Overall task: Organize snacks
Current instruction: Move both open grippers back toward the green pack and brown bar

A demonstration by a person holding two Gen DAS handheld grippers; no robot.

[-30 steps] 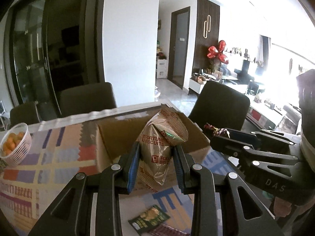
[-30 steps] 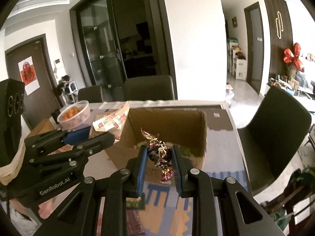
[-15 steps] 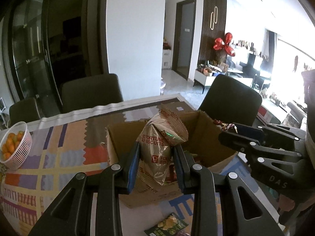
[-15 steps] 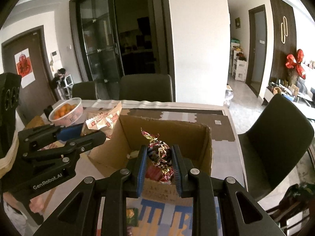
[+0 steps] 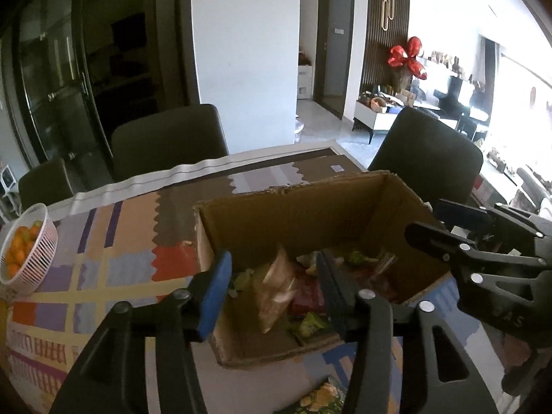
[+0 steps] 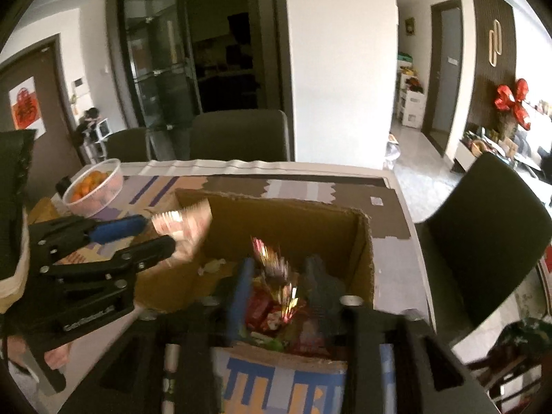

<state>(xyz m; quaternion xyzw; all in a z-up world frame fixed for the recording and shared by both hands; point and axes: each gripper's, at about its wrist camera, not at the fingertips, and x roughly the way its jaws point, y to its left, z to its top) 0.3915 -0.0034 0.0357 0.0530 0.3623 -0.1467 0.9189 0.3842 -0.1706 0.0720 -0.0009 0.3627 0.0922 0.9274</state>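
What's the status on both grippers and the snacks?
Left gripper open above cardboard box; biscuit packet blurred, loose between its fingers. Right gripper open, candy bundle blurred over box. Nothing blocking.

Dark chairs [image 5: 165,138], white wall [image 5: 241,51]

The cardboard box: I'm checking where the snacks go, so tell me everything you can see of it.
The cardboard box is plain brown corrugated card, open-topped, its rims ragged. It stands upright on the patterned tablecloth. Loose snack packets lie heaped on its floor. The left gripper and right gripper hang over its near edge, jaws apart.
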